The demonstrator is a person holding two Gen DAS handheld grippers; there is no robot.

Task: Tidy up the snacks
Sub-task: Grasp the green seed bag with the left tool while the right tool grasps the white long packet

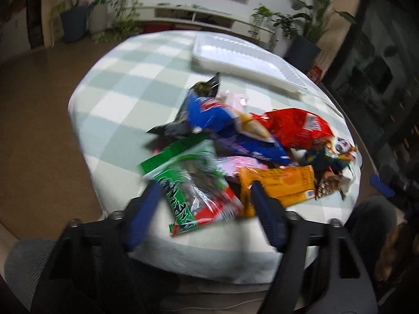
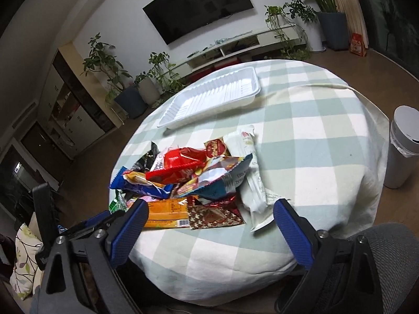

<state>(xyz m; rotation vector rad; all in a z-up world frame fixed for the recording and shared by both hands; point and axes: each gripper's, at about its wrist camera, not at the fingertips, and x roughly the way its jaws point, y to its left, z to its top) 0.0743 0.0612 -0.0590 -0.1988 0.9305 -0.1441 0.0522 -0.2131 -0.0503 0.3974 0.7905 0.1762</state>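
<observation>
My left gripper (image 1: pixel 204 191) is spread wide at the lower middle of its view, straddling the green pack (image 1: pixel 188 183) at the heap's near edge. My right gripper (image 2: pixel 209 209) gapes empty before the snacks (image 2: pixel 188 180) mid-frame, the tray (image 2: pixel 212 96) bare above them. I judge overlapping wrappers may drag neighbours off the table (image 2: pixel 314 130).

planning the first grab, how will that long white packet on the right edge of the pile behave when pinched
The long white packet looks like thin film, so it will probably sag and crinkle. It seems light. One end lies under the blue-edged bag, which may drag along.
</observation>
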